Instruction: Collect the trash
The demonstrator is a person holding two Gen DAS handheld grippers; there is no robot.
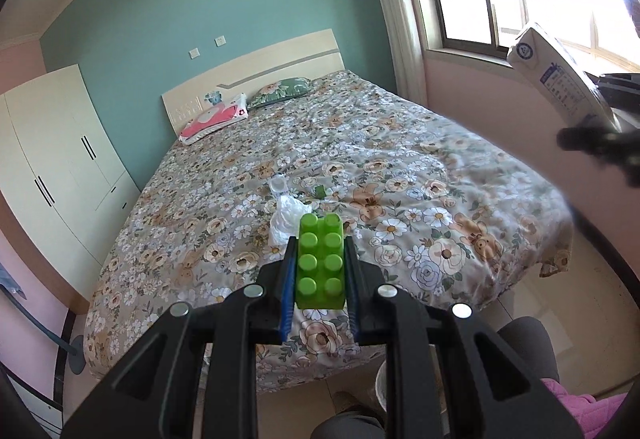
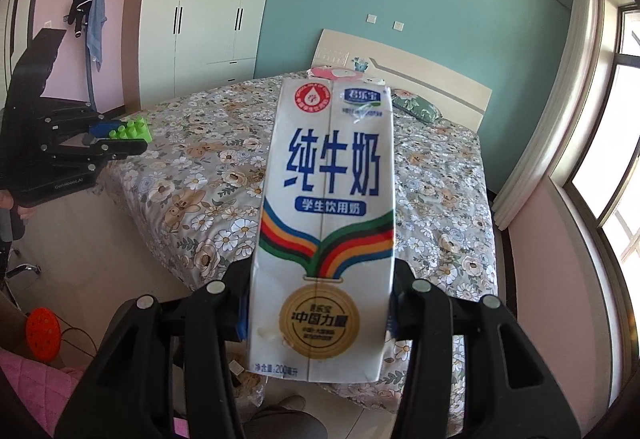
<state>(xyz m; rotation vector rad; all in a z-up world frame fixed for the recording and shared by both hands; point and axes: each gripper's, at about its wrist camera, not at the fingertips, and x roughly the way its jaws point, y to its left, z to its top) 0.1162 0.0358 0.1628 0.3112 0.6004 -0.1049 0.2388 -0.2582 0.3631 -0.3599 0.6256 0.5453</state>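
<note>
The left gripper (image 1: 320, 263) clamps a green block (image 1: 321, 259) and the right gripper (image 2: 320, 303) clamps a milk carton (image 2: 324, 231) lengthwise along its fingers, while the crumpled white wrapper (image 1: 286, 217) lies on the bed (image 1: 440, 167) directly ahead of the left fingers, the nearer side.

A green toy building block (image 1: 320, 263), studs facing the camera, is clamped lengthwise between the fingers of the left gripper (image 1: 320, 259). A white milk carton (image 2: 324, 231) with blue Chinese lettering and a gold medal print is held upright in the right gripper (image 2: 320, 307). Crumpled white tissue (image 1: 286, 217), a clear plastic piece (image 1: 278, 186) and a small green scrap (image 1: 320, 191) are seen lying on the floral bedspread (image 1: 400, 167).
</note>
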